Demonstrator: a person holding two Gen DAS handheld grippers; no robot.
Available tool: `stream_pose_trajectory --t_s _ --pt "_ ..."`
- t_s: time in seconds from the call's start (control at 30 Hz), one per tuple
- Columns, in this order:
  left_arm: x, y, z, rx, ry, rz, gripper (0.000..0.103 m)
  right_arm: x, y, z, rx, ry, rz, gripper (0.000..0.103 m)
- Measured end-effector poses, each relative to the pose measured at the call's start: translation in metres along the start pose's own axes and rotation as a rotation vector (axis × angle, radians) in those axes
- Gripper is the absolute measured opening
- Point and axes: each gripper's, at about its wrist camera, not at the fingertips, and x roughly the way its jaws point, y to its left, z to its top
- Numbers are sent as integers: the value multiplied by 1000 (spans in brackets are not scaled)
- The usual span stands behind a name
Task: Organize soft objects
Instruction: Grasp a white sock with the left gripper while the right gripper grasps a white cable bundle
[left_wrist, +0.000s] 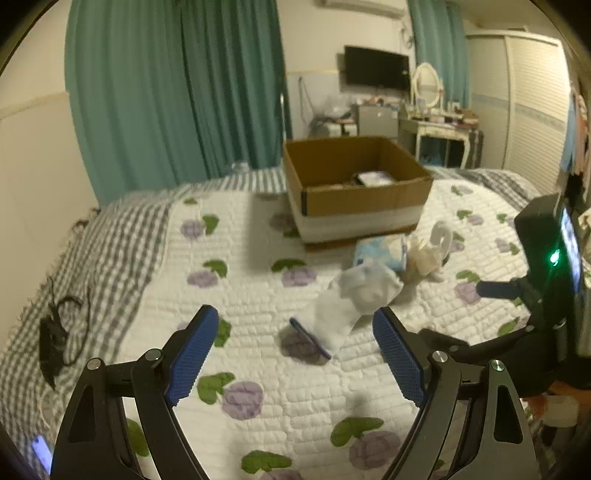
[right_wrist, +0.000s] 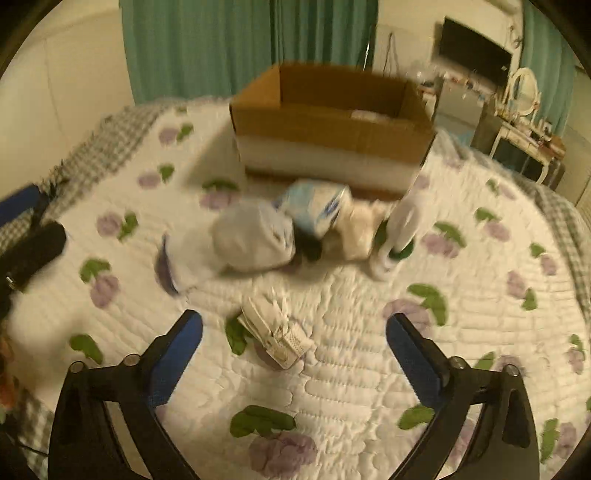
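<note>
Left gripper (left_wrist: 295, 345) fingers spread wide, empty, above quilt (left_wrist: 258, 258); right gripper (right_wrist: 294, 345) likewise, over folded cloth (right_wrist: 275, 332).

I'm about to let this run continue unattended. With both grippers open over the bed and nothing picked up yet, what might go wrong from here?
1. The white sock with a blue cuff lies against the pale blue tissue pack; the open left gripper may drag both.
2. The small folded white cloth lies flat on the quilted floral bedspread; the open right gripper might pinch quilt too.
3. The brown cardboard box has tall walls; a low carry could snag.
</note>
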Motion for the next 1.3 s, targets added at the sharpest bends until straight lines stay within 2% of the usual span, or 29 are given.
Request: stream_pose_trajectory --t_s 0.07,0.1,0.13,0.23,0.27,0.3,0.4,0.5,0.67,0.77,0.87,1.03,1.2,1.3 --pt "8 3 -1 -35 44 -42 87 15 -3 0 3 35 4 94" --pt "15 3 0 -39 95 -80 87 22 -5 -1 7 56 9 89" --pt "21 3 -1 -40 125 -97 87 30 -5 -1 9 74 15 88" --pt "36 5 -4 -67 164 -43 87 41 -2 -2 1 108 23 77" --pt "39 5 -5 -66 169 -34 87 44 0 -1 -5 120 27 67" --pt "43 5 -6 -62 176 -24 87 47 1 -2 -11 131 32 53" --pt "44 -3 -4 -20 170 0 87 46 1 0 -14 138 47 32" --pt "41 -6 6 -20 147 -40 87 27 -7 11 -10 82 -7 31" --pt "57 -22 25 -19 122 -108 87 -20 -36 55 5 -77 -44 31" --pt "74 -39 25 6 111 -142 87 -24 -55 76 38 -122 -54 31" --pt "98 -55 19 56 132 -117 87 -14 -69 75 84 -122 -34 31" --pt "135 -64 11 90 167 -104 87 13 -85 62 108 -59 -12 31" --pt "161 -60 14 68 187 -153 87 24 -99 58 151 -55 7 31" --pt "166 -57 17 47 202 -193 77 28 -103 55 157 -52 11 31"
